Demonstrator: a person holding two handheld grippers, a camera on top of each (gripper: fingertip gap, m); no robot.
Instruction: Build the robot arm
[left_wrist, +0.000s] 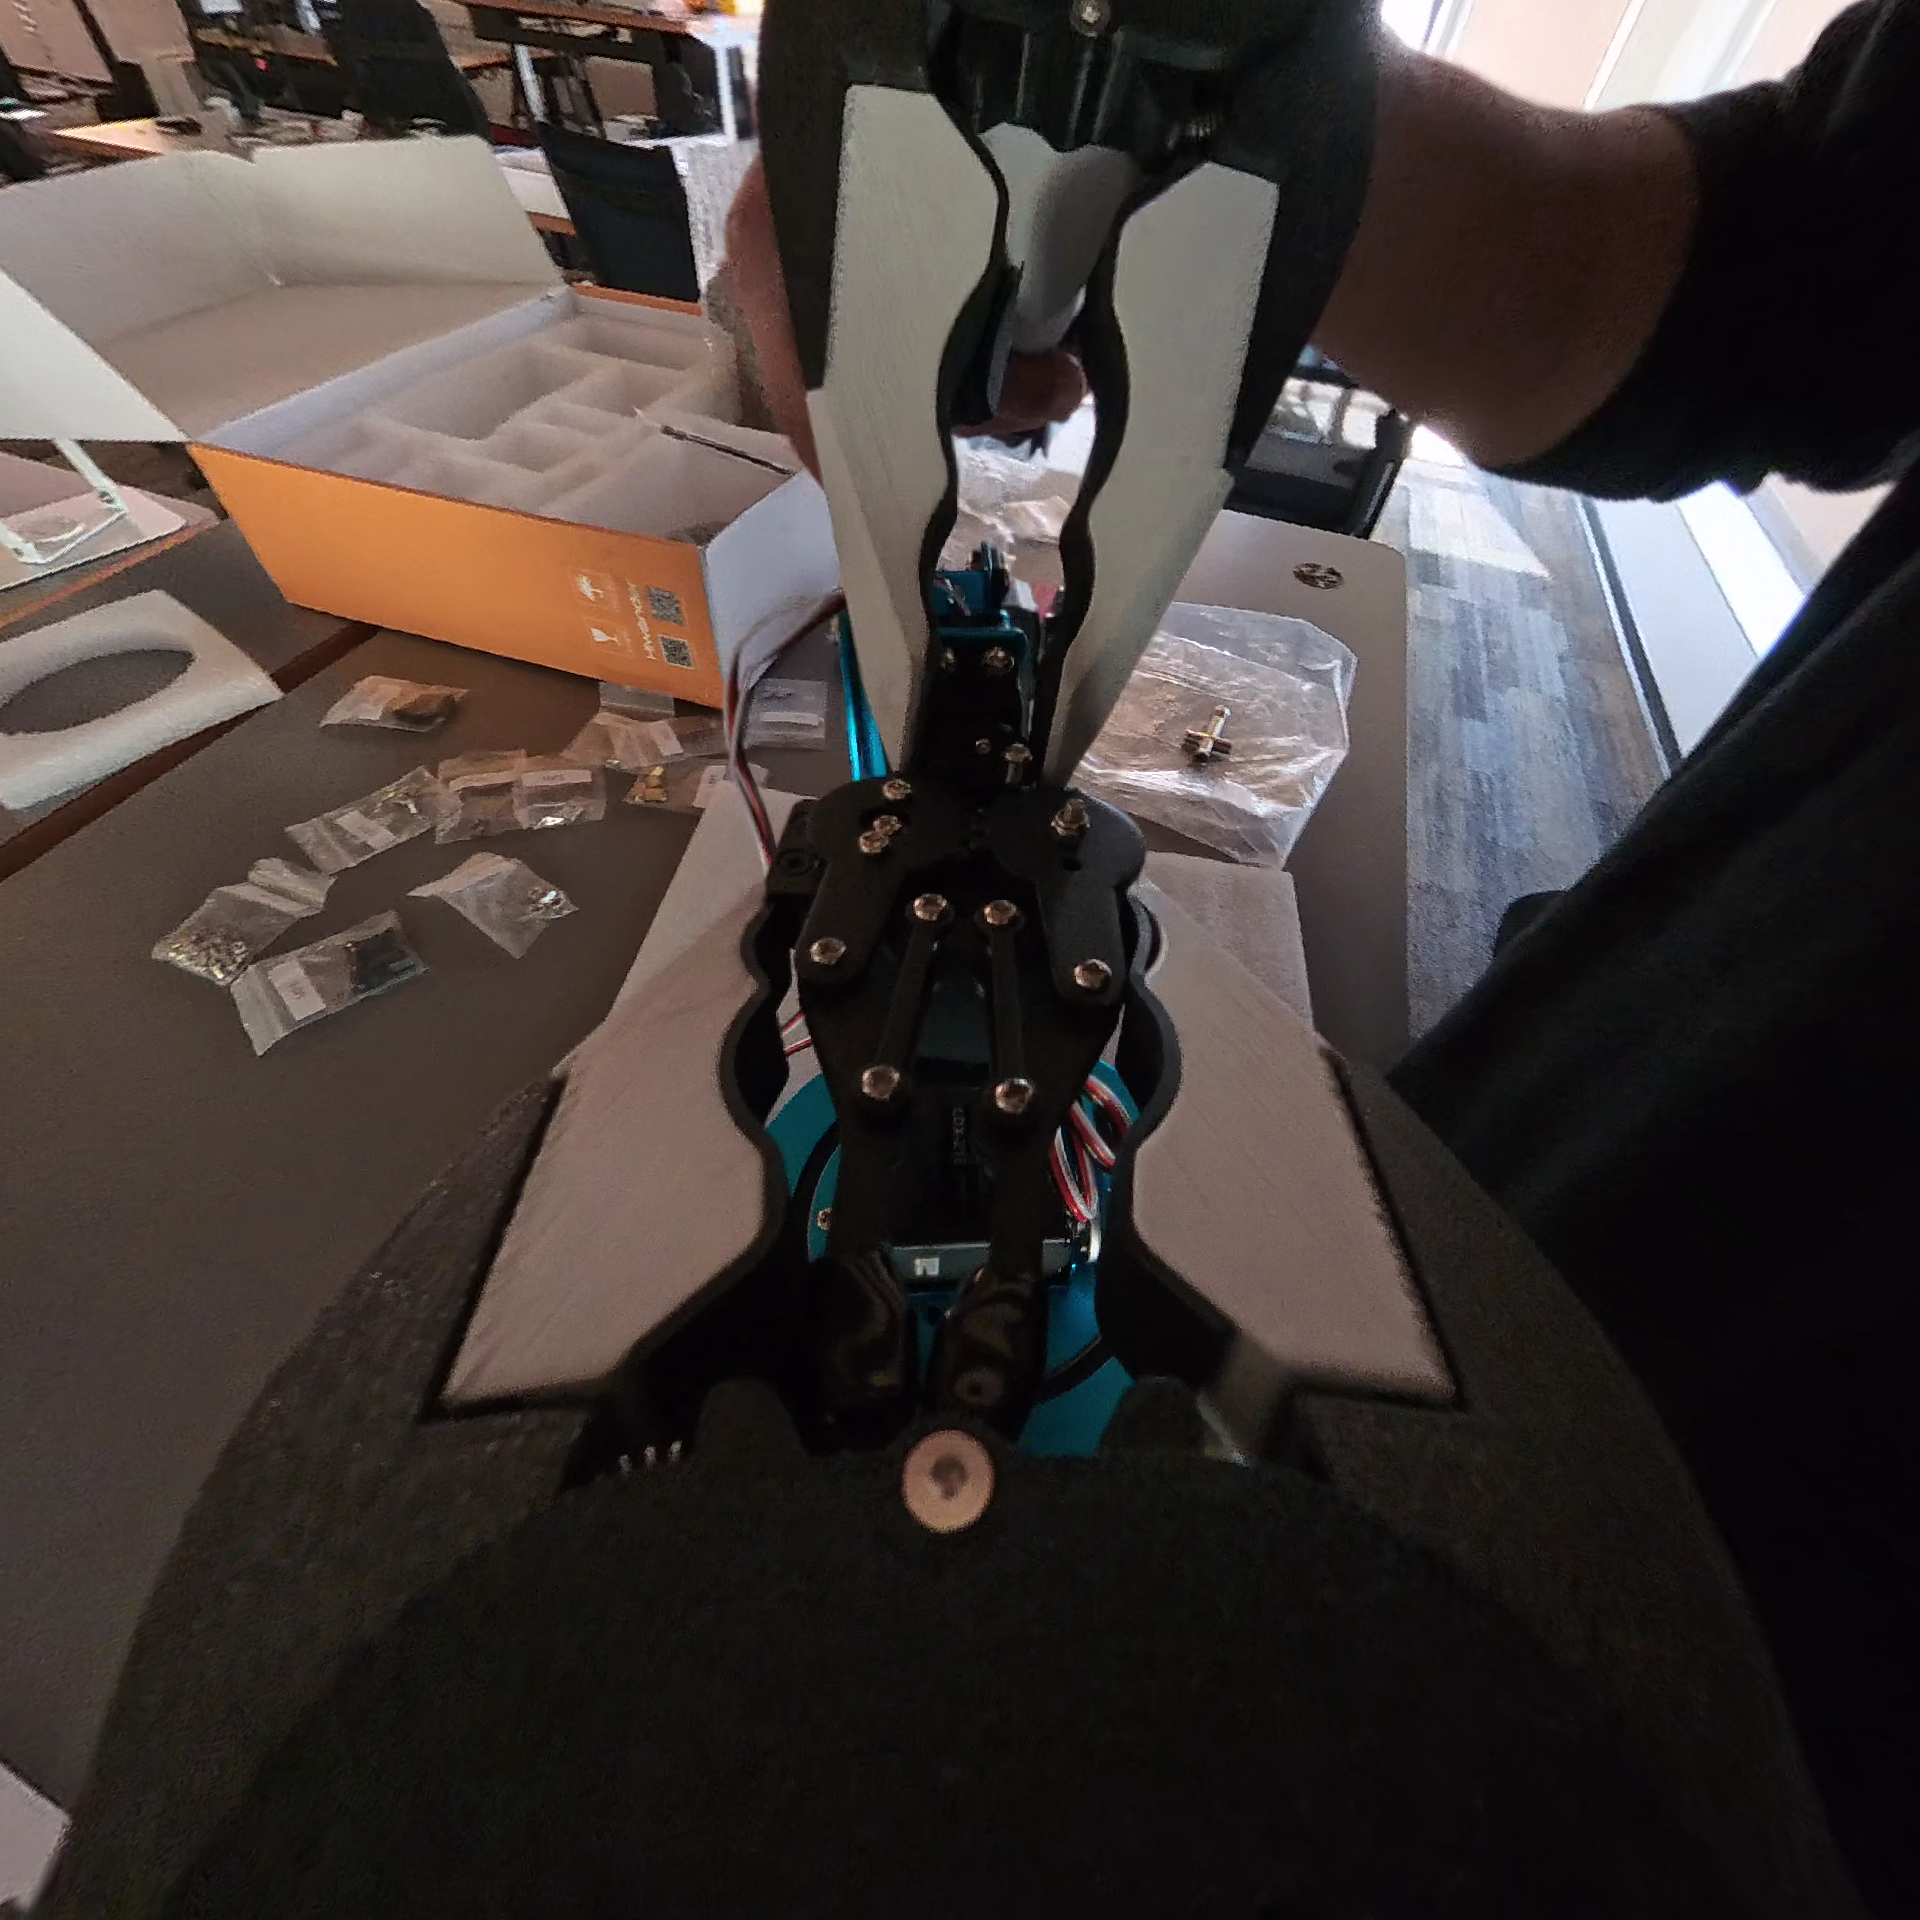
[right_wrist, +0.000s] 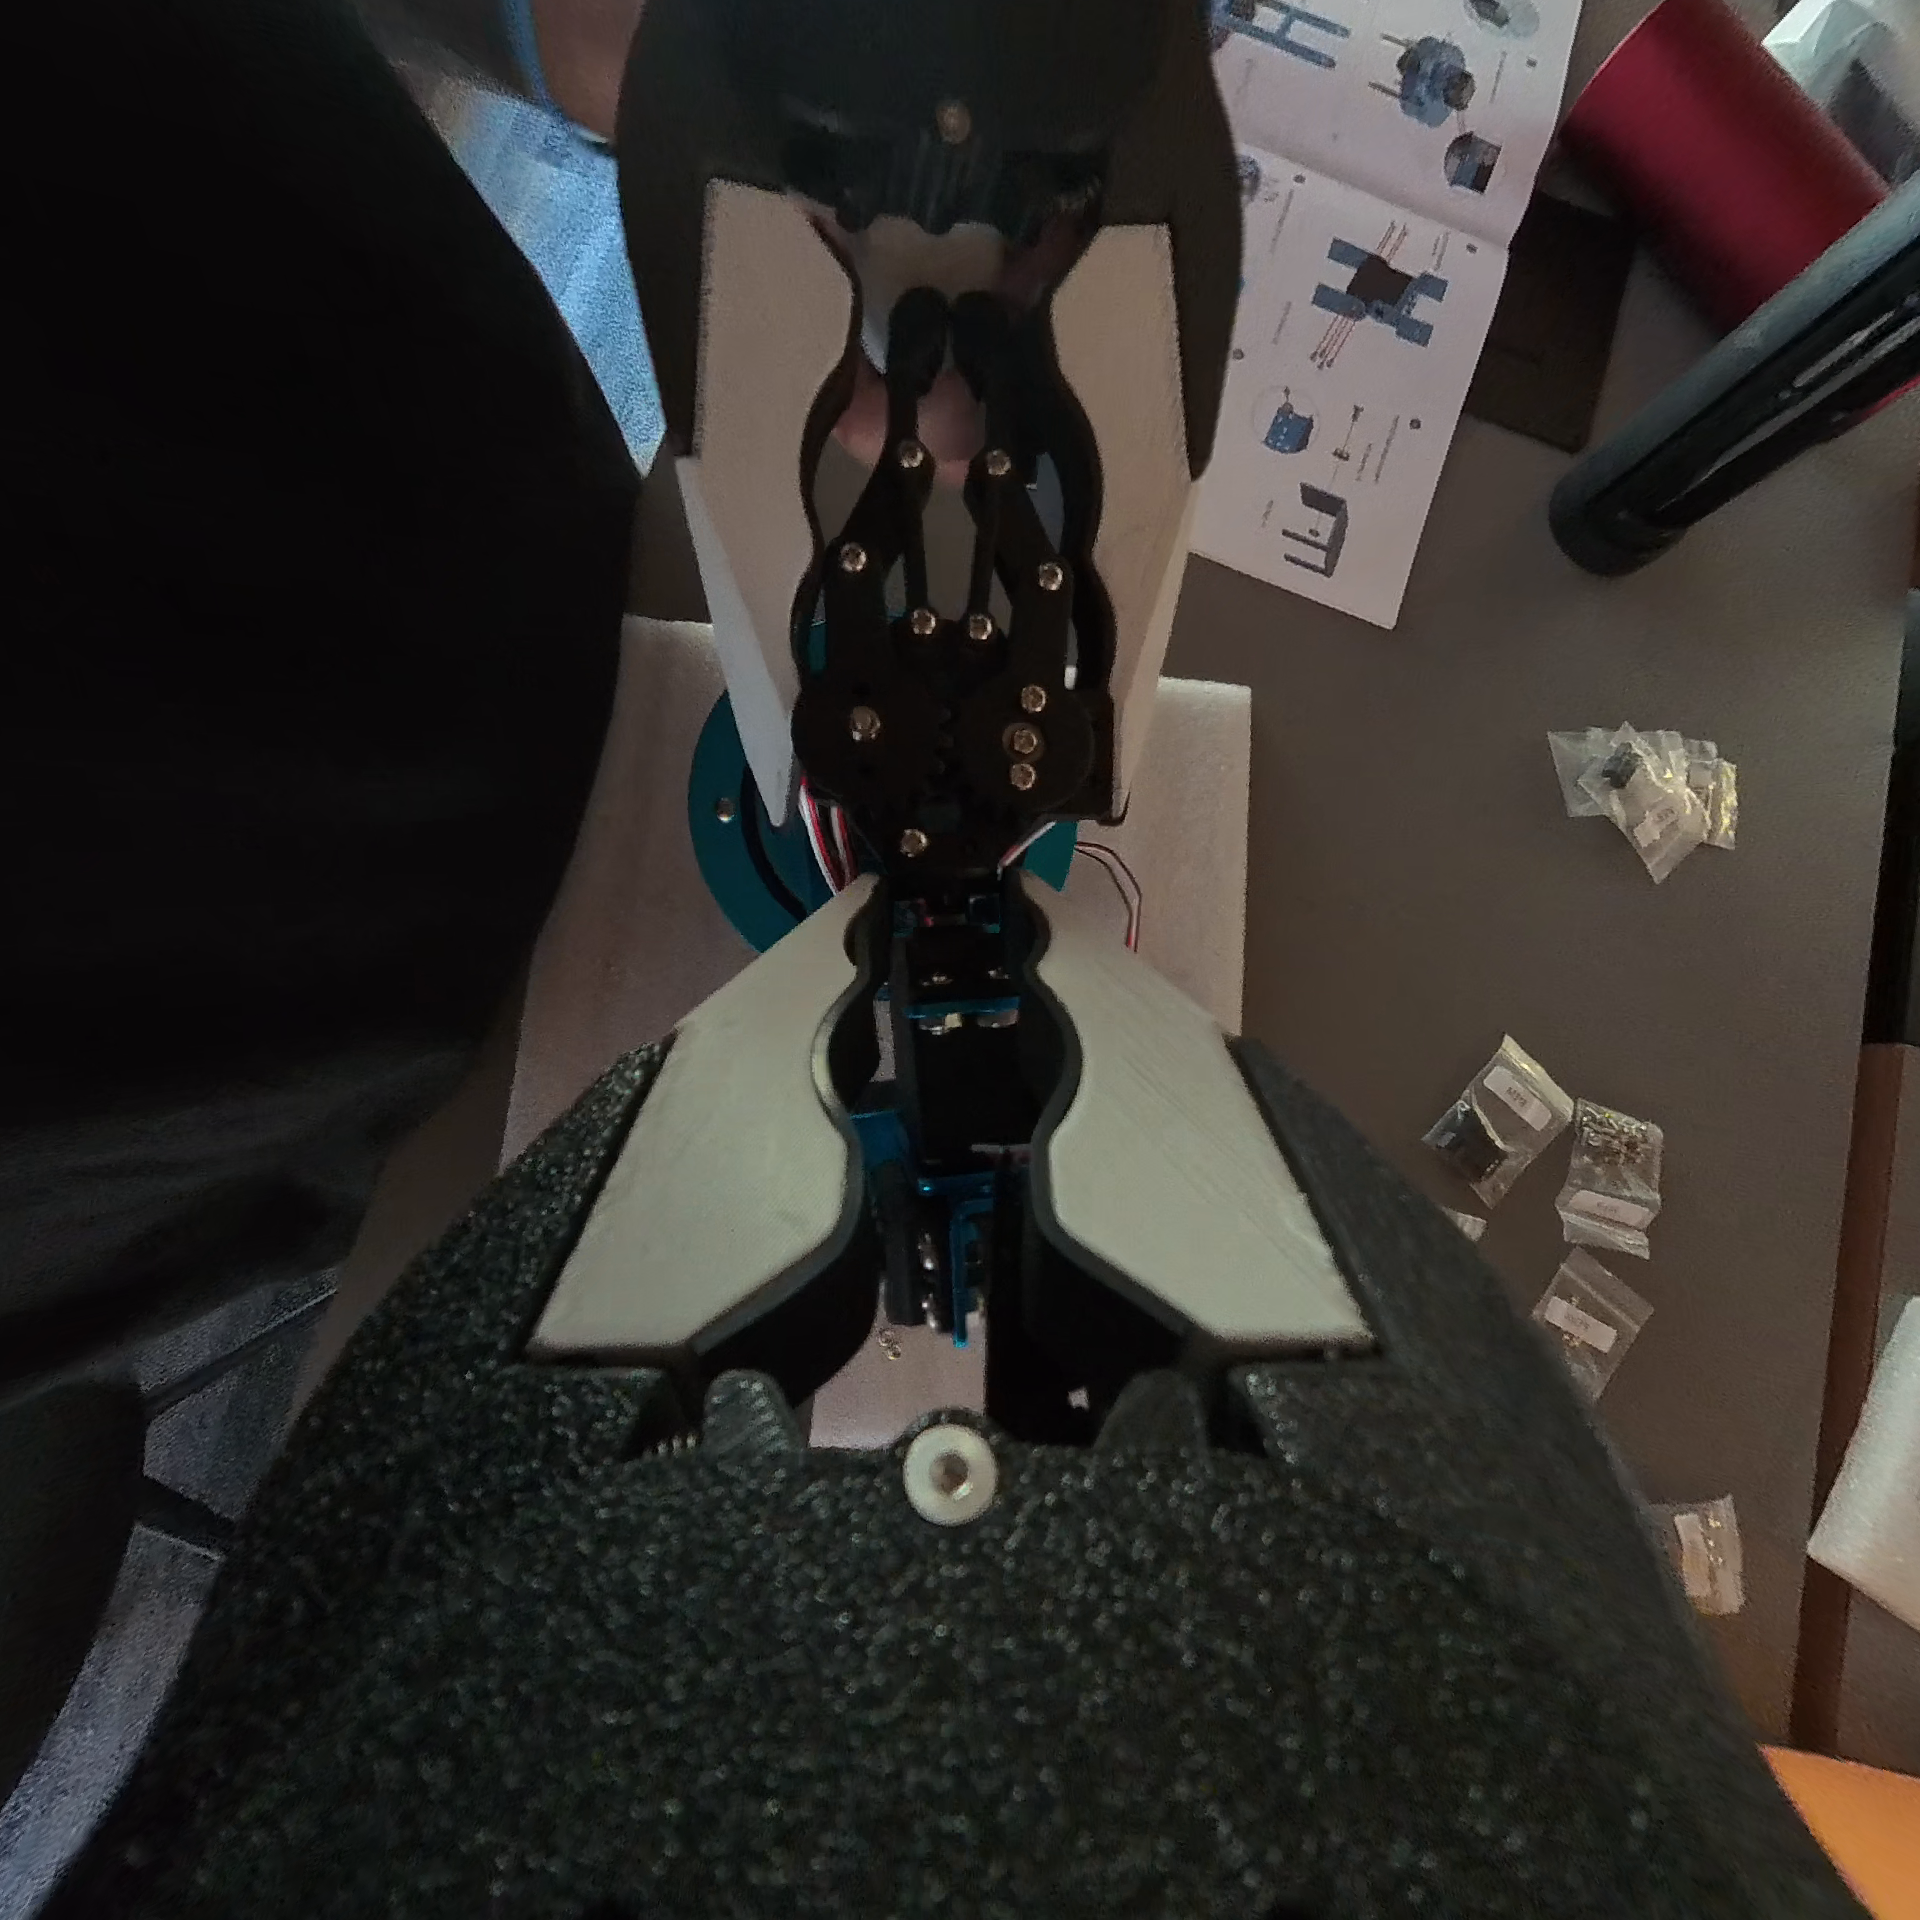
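Small black-and-blue robot arm (left_wrist: 961, 1039) standing on white foam pad (right_wrist: 1195, 831): left gripper (left_wrist: 935, 914) clasps its stiff black claw, right gripper (right_wrist: 945, 883) clasps the wrist below; rigid, wires fragile, best held by metal brackets.

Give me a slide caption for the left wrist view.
Two grippers, left and right, close around a small black-and-blue robot arm kit beside an open orange box.

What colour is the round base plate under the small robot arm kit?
Blue, a metallic teal: the round base plate shows best in the right wrist view, lying on white foam.
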